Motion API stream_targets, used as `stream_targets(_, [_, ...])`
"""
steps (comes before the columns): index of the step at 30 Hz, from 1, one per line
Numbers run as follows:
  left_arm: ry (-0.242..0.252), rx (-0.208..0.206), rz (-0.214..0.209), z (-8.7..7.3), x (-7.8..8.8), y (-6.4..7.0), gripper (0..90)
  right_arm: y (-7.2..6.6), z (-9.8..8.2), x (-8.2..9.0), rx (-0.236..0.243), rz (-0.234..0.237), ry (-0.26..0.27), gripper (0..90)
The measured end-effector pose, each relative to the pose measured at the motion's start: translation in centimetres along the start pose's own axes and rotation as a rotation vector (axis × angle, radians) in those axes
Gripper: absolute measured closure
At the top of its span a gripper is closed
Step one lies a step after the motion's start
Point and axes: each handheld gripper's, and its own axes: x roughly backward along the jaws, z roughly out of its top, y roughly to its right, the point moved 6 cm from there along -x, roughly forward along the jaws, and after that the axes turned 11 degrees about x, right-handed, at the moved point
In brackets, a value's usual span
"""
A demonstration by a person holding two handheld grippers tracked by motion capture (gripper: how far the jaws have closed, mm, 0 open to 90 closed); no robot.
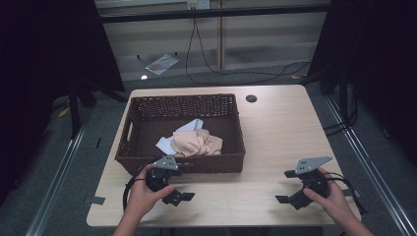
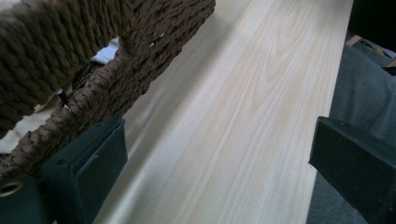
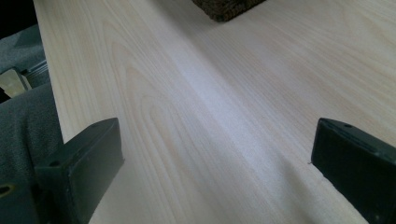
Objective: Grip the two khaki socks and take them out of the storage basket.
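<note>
A brown wicker basket point(image 1: 140, 105) stands on the left half of the wooden table point(image 1: 280, 128). Inside it lie a crumpled peach cloth point(image 1: 196, 142) and a white-and-pale-blue cloth point(image 1: 189, 127). My left gripper point(image 1: 182, 184) rests on the table just in front of the basket's near wall, open and holding nothing. In the left gripper view, the left gripper point(image 2: 219, 172) has its jaws spread wide beside the basket point(image 2: 70, 70), and white cloth point(image 2: 105, 53) shows through the handle slot. My right gripper point(image 1: 285, 187) point(image 3: 217, 168) sits open near the front right, over bare wood, with the basket corner point(image 3: 224, 7) far ahead.
A round black cable hole point(image 1: 251, 98) sits in the table at the back, right of the basket. Beyond the table, cables point(image 1: 236, 73) and a plastic bag point(image 1: 161, 63) lie on the grey floor. Dark curtains flank both sides.
</note>
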Motion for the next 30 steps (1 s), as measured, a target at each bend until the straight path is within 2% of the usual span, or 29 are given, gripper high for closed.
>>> stream_targets(7, [-0.017, 0.018, -0.015, 0.6, 0.4, 0.0, 4.3, -0.1, 0.0, -0.1, 0.002, 0.005, -0.005, 1.8])
stream_targets(11, [-0.032, 0.011, -0.014, 0.8, 0.9, 0.1, 4.1, -0.1, 0.0, -0.1, 0.002, 0.010, -0.006, 1.8])
stream_targets(13, [-0.030, 0.021, -0.034, 0.9, 1.1, 0.2, 4.2, -0.1, 0.0, -0.1, -0.002, 0.015, -0.005, 1.8])
stream_targets(17, [-0.061, 0.028, -0.032, 1.2, 1.7, 0.3, 4.2, -0.2, 0.0, -0.1, 0.001, 0.017, -0.004, 1.8])
stream_targets(20, [-0.087, 0.032, -0.062, 1.6, 2.1, 0.8, 4.6, -0.2, 0.0, -0.2, 0.005, 0.022, -0.006, 1.9])
stream_targets(25, [-0.103, 0.036, -0.084, 2.4, 2.7, 1.3, 4.9, -0.4, 0.0, -0.3, 0.000, 0.032, -0.008, 1.9])
stream_targets(27, [-0.125, 0.024, -0.076, 2.8, 3.0, 1.3, 4.9, -0.5, 0.0, -0.3, 0.006, 0.037, -0.005, 1.9])
stream_targets(30, [-0.151, 0.029, -0.071, 3.4, 3.6, 1.5, 5.0, -0.6, 0.0, -0.4, 0.004, 0.039, -0.006, 1.9])
